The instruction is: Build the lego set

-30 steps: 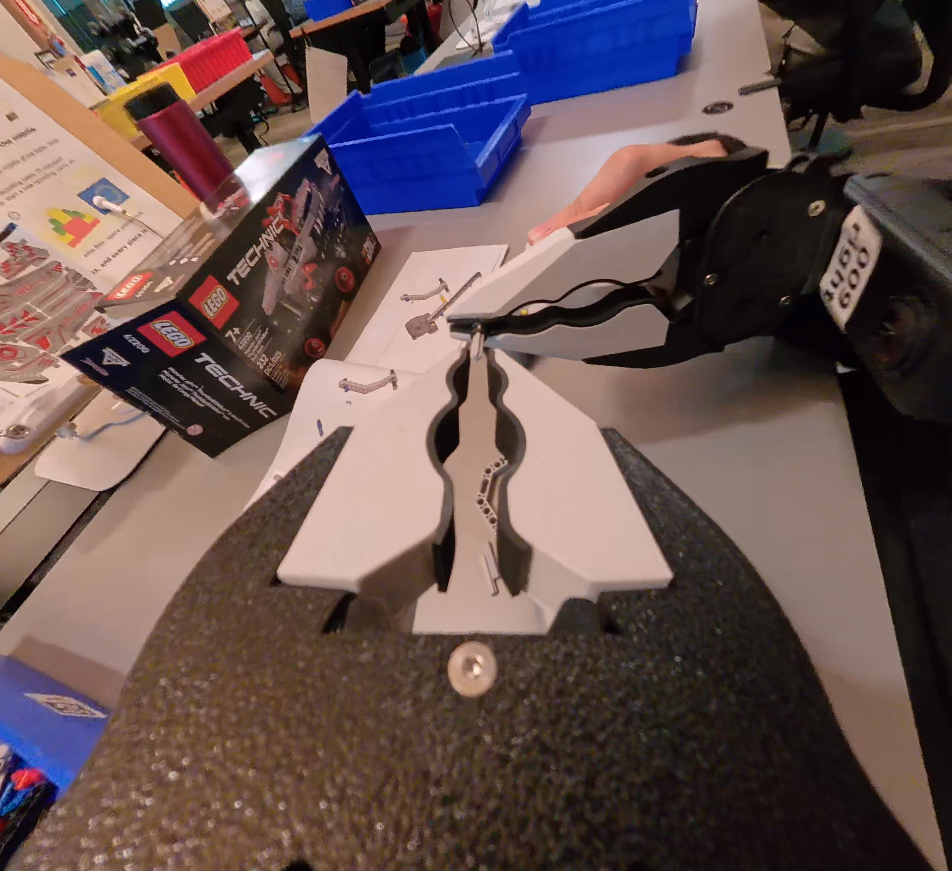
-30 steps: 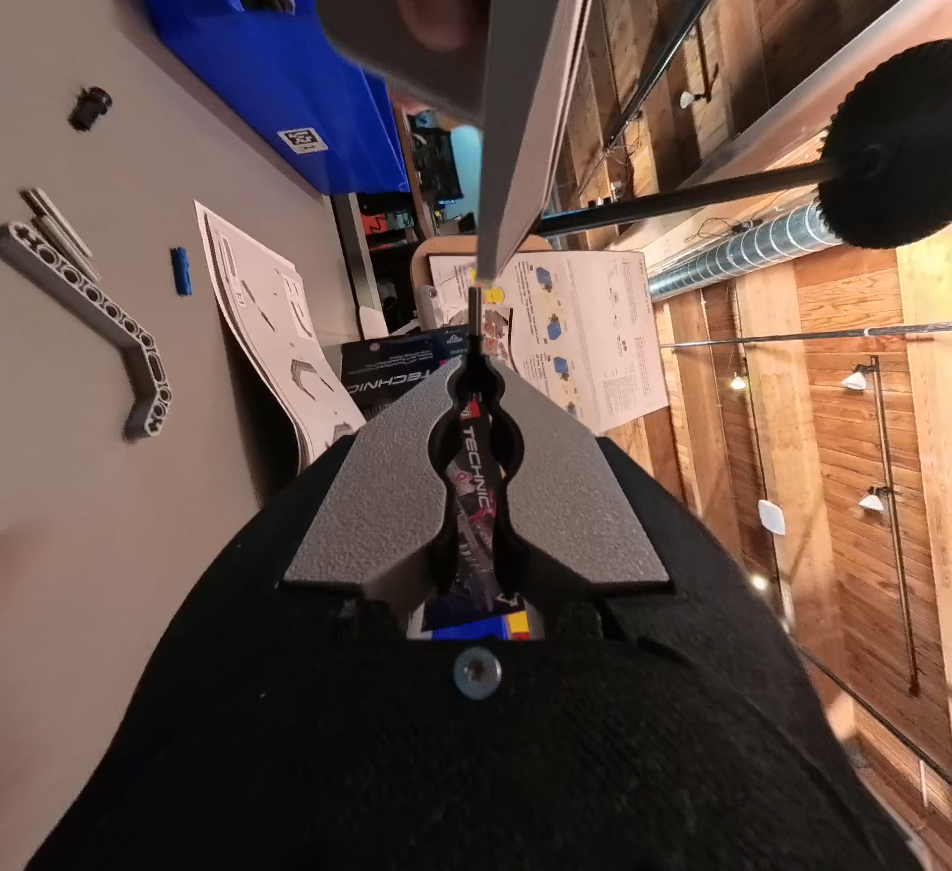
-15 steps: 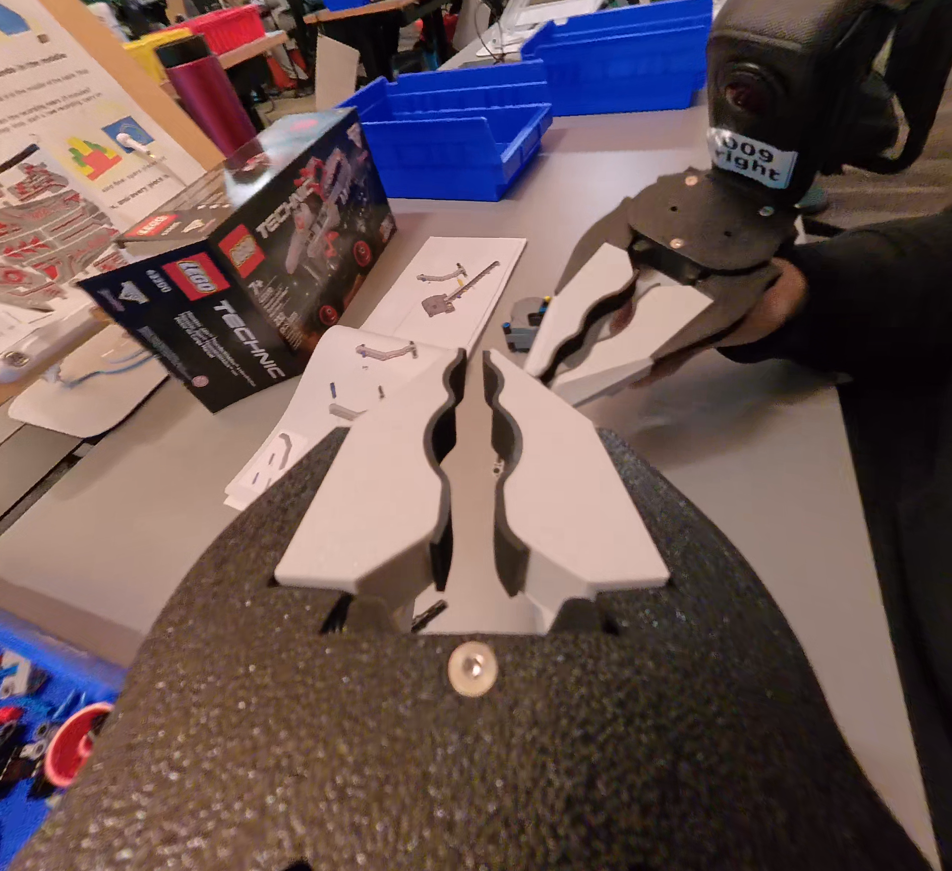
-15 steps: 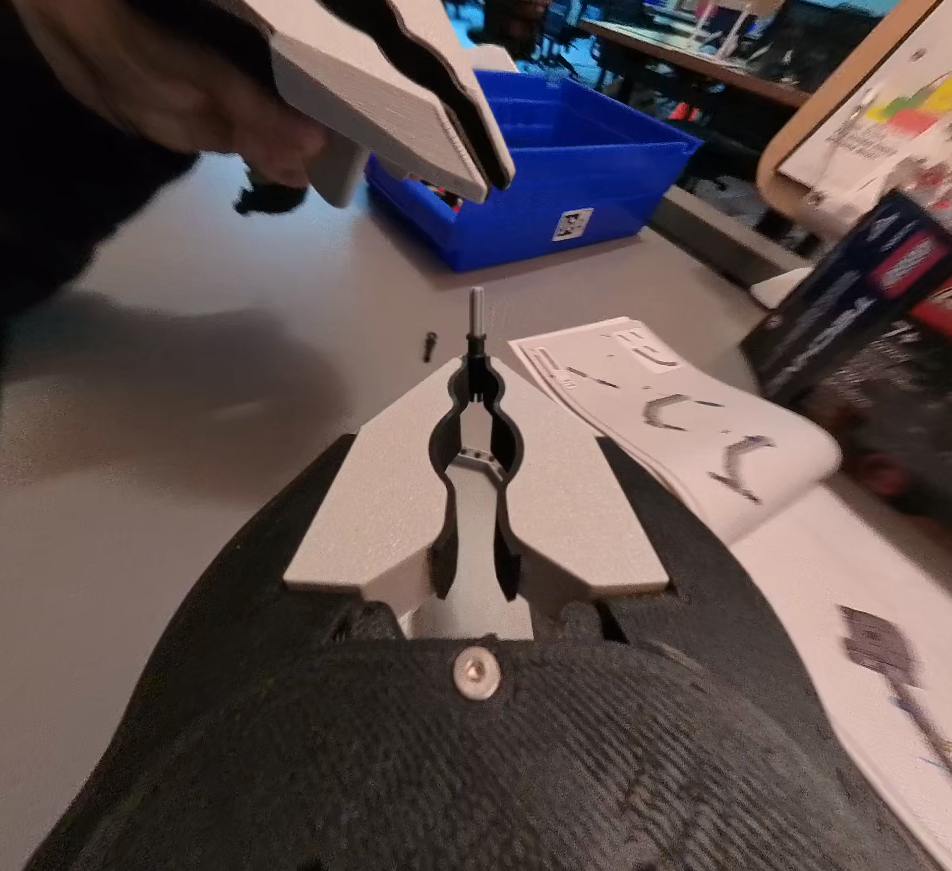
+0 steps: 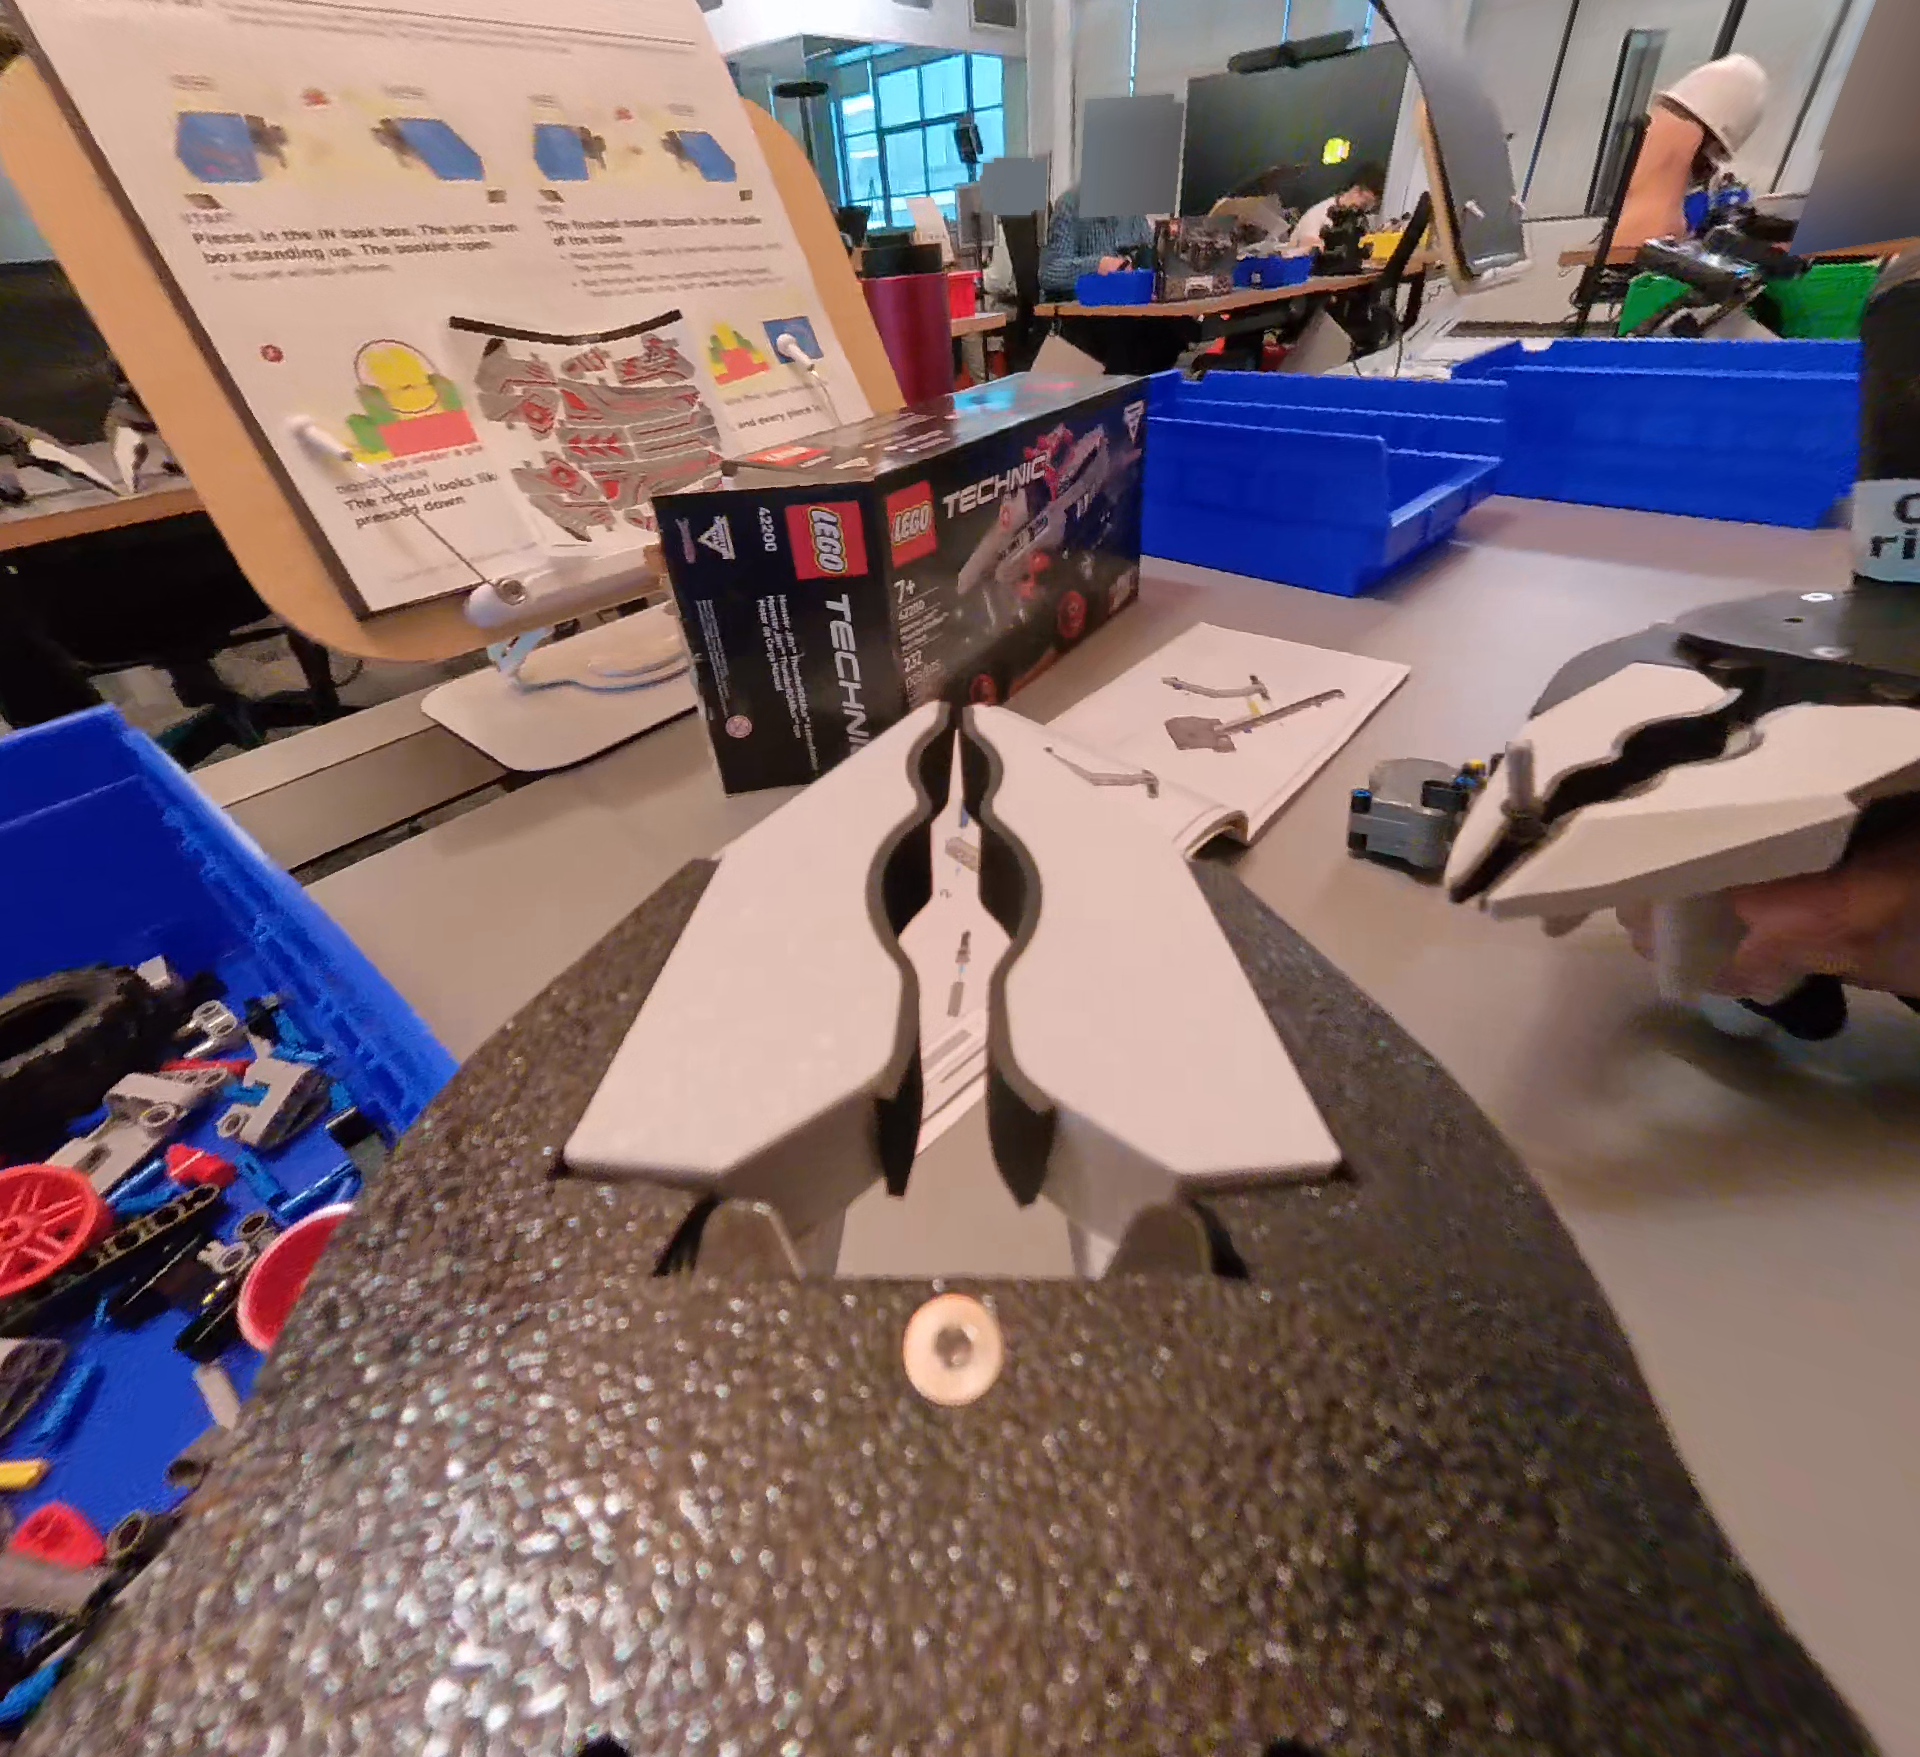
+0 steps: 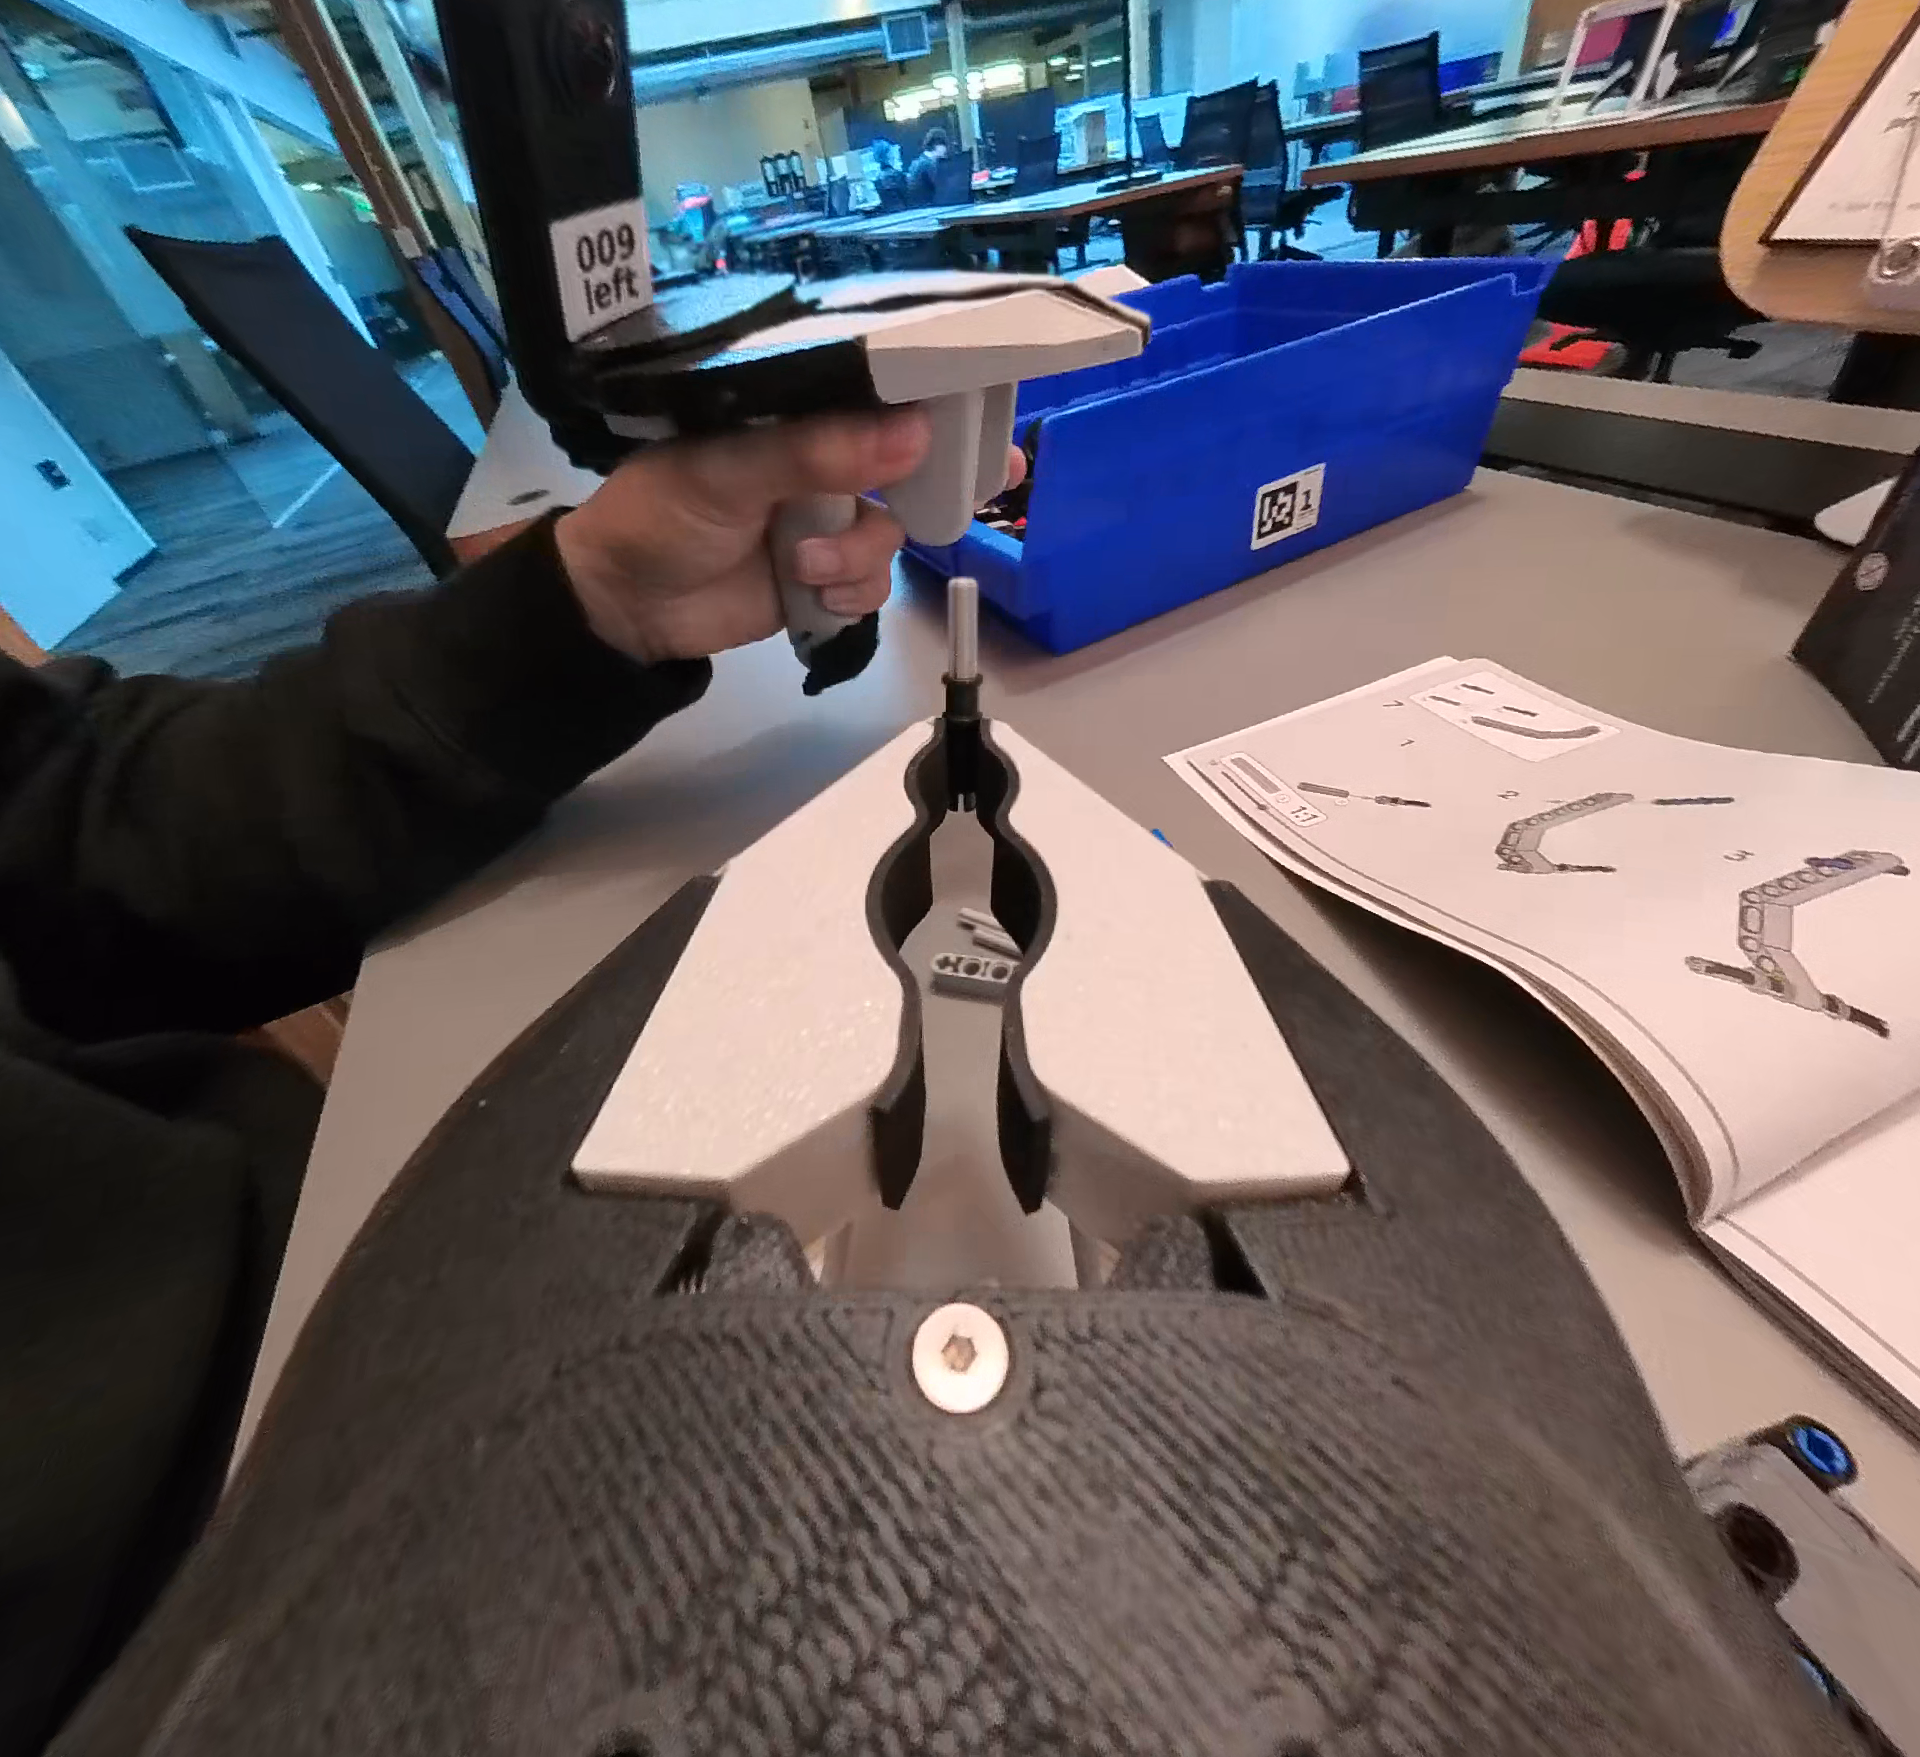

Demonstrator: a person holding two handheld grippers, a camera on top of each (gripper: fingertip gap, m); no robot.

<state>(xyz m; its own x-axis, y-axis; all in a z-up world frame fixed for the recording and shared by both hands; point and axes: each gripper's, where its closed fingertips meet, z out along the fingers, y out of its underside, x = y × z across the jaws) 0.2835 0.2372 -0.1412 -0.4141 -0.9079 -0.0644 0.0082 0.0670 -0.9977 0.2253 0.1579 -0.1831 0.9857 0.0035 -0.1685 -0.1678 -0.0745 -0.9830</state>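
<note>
Lego pin (image 6: 960,668) stood upright in the right gripper's (image 6: 961,739) closed tips above the table (image 6: 1558,616), beside the booklet (image 6: 1621,886), while the left gripper (image 5: 956,720), nearly closed, held nothing.

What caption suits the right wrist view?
Right hand-held gripper pinches a grey-tipped black pin above an open instruction booklet.

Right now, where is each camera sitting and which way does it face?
Left wrist view: rides the left gripper, facing the black cardboard set box; its grey fingers show, nearly closed.
Right wrist view: rides the right gripper, facing the blue plastic bin; its fingers pinch a grey-and-black pin.
Shared: open white instruction booklet, each other's gripper.
</note>
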